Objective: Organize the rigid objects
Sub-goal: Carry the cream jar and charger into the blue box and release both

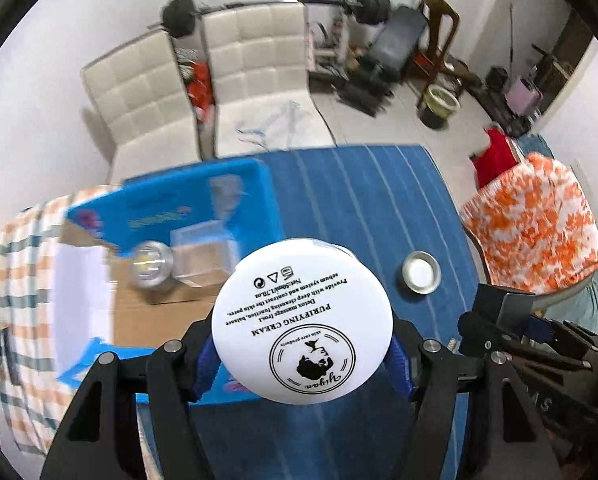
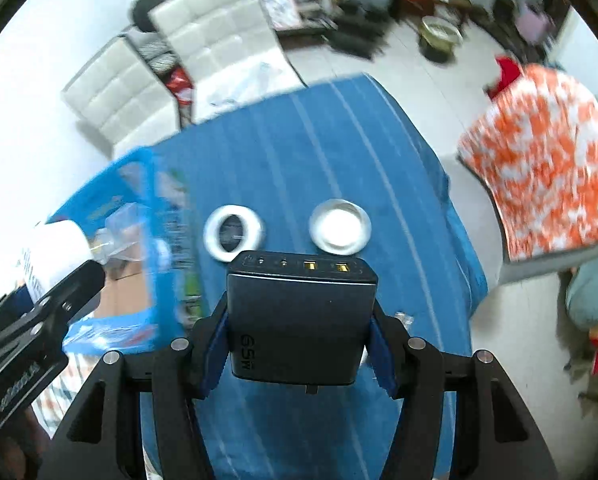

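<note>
- Blue striped cloth covers the tabletop (image 2: 323, 152), with two white quilted chairs (image 1: 255, 52) behind it and gym gear along the far wall.
- We hold a white cream jar (image 1: 303, 320) in our left gripper (image 1: 303, 360); its jaws are closed on the jar's sides, blue pads pressed against it, the printed base facing the left wrist camera.
- The jar hangs above the tabletop, beside the right edge of a blue cardboard box (image 1: 187, 208).
- Inside that box we see a clear plastic container (image 1: 203, 252) and a round metal-rimmed item (image 1: 151, 266), touching each other.
- Our right gripper (image 2: 301, 344) clamps a dark charger block (image 2: 299, 320), jaws tight on both flanks, its ports pointing away from the right wrist camera.
- Beyond the charger, on the cloth, lie a white ring (image 2: 234, 233) and a small round tin lid (image 2: 340, 227), near each other but apart.
- An orange-and-white patterned cloth (image 2: 547, 160) drapes over a seat to the right of the tabletop.
- A checked orange-and-blue towel (image 1: 23, 288) lies left of the box.
</note>
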`<state>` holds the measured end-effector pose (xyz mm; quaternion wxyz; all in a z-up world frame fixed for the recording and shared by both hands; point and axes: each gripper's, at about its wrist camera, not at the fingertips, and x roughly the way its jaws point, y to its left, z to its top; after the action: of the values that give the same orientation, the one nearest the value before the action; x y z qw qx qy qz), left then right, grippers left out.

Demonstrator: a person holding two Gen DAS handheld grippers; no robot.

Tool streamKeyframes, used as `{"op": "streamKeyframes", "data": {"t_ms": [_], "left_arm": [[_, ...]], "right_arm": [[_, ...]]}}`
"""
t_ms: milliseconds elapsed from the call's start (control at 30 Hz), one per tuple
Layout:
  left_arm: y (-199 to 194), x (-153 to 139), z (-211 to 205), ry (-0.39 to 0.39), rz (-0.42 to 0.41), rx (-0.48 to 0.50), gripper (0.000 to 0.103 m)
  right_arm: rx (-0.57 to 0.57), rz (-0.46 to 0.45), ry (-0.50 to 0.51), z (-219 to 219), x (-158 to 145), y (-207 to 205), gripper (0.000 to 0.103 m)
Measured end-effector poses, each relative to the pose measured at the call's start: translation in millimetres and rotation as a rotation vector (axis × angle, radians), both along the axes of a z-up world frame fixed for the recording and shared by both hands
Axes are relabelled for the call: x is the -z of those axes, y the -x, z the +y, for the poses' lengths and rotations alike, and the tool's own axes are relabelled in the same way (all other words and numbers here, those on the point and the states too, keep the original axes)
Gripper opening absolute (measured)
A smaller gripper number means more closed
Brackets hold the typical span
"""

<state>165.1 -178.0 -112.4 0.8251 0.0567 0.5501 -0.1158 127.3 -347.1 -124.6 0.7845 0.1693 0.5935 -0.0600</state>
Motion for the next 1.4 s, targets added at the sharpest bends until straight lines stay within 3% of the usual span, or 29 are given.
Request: {"op": "streamKeyframes", "data": {"t_ms": [367, 533, 633, 833, 1033, 1200, 1400], "left_arm": [[29, -63, 100, -0.035, -0.129, -0.123, 0.065], [29, -68, 135, -0.033, -0.144, -0.166, 0.065], [20, -57, 158, -0.019, -0.110, -0.191, 0.065], [-21, 0, 204, -0.022, 0.008, -0.257, 0.065], [-64, 65, 213, -0.105, 0.094, -0.248, 0.065], [-103, 132, 218, -0.192, 0.214, -0.230, 0.065], [-131, 164, 221, -0.211, 0.271, -0.227, 0.065]], "right_arm": [[-0.210, -0.192, 0.035, 141, -87, 3, 0.062], [-0.257, -0.194, 0.010, 178, -90, -5, 0.062], [-0.276, -0.178, 0.002, 194, -82, -18, 0.062], [-0.286, -0.103, 0.009, 218, -37, -63, 0.062], [-0.260, 0.081, 0.014, 235, 56, -115, 0.062], [-0.255, 0.205, 0.034, 244, 119, -134, 0.062], [-0.243, 0.293, 0.045, 246, 165, -150, 0.062]]}}
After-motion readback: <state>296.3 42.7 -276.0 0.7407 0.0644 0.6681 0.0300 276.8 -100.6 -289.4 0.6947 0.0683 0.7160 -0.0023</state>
